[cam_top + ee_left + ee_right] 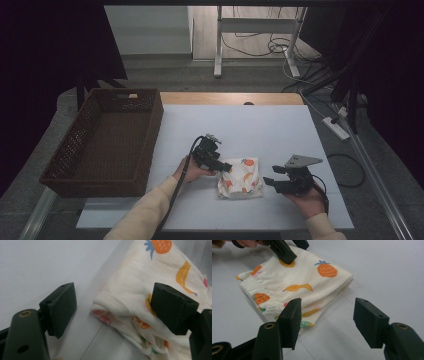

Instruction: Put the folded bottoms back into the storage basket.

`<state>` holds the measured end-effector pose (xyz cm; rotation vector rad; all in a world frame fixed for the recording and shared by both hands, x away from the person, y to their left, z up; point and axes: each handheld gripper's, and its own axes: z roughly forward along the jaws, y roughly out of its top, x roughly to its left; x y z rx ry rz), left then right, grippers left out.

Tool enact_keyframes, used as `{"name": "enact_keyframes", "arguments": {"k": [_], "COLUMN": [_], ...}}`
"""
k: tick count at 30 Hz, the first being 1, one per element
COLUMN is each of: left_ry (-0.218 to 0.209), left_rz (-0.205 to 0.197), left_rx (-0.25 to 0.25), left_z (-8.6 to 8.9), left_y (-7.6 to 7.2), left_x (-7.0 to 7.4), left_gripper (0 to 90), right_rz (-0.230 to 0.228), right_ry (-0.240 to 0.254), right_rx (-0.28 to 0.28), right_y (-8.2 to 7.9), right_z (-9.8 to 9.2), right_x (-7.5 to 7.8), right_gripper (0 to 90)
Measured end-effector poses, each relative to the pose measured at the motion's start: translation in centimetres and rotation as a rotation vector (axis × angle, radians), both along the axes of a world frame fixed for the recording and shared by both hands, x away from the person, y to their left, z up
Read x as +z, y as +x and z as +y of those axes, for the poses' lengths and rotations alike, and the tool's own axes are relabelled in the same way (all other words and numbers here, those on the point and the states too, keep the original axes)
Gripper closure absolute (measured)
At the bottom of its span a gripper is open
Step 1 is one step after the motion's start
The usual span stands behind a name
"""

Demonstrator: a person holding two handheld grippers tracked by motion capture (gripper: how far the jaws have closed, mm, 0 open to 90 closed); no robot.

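Both forearms come in from 6 o'clock in the high view. The left gripper (226, 166) leans over the folded fruit-print cloth (241, 177), its jaws wide apart around the cloth's corner, holding nothing. The right gripper (268, 181) rests at 3 o'clock of the cloth, jaws half open, empty. The cloth lies on the white table (260, 125); a brown basket (82, 150) stands at 9 o'clock

Folded cloth (240, 178) between claws; basket (102, 140) far left.
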<state>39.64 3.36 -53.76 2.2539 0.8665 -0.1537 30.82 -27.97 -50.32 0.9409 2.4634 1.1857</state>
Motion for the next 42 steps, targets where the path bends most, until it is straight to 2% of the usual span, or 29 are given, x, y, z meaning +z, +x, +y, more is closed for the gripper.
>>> {"name": "enact_keyframes", "arguments": {"k": [5,7,10,16,22,30,35,42], "left_ry": [-0.03,-0.038,-0.04,-0.058,-0.06,-0.065,-0.077,-0.091], "left_rz": [0.007,0.017,0.016,0.013,-0.017,-0.06,-0.072,-0.057], "left_rx": [-0.003,-0.022,-0.029,-0.064,-0.088,-0.083,-0.086,-0.079], "left_z": [0.1,0.0,0.0,0.0,-0.2,-0.2,-0.1,0.0], "left_y": [-0.3,-0.5,-0.7,-1.1,-1.7,-2.1,-2.2,-2.1], "left_x": [-0.2,-0.2,-0.3,-0.5,-0.4,0.2,0.6,0.5], "left_gripper": [26.9,31.4,35.7,53.3,67.7,70.8,70.7,70.6], "right_rz": [0.001,0.002,0.005,0.005,0.006,0.004,0.004,0.004], "right_ry": [-0.001,-0.002,-0.001,0.001,0.003,0.005,0.005,0.004], "right_rx": [-0.001,0.001,0.001,0.002,0.001,-0.003,-0.005,-0.004], "right_y": [0.0,0.0,0.0,0.0,0.0,0.0,0.1,0.1], "right_z": [0.1,0.1,0.1,0.1,0.1,0.0,0.0,0.0], "right_x": [0.0,0.0,0.0,0.0,0.0,0.0,0.0,0.0], "right_gripper": [40.2,40.3,40.6,40.6,40.8,40.8,40.9,40.8]}}
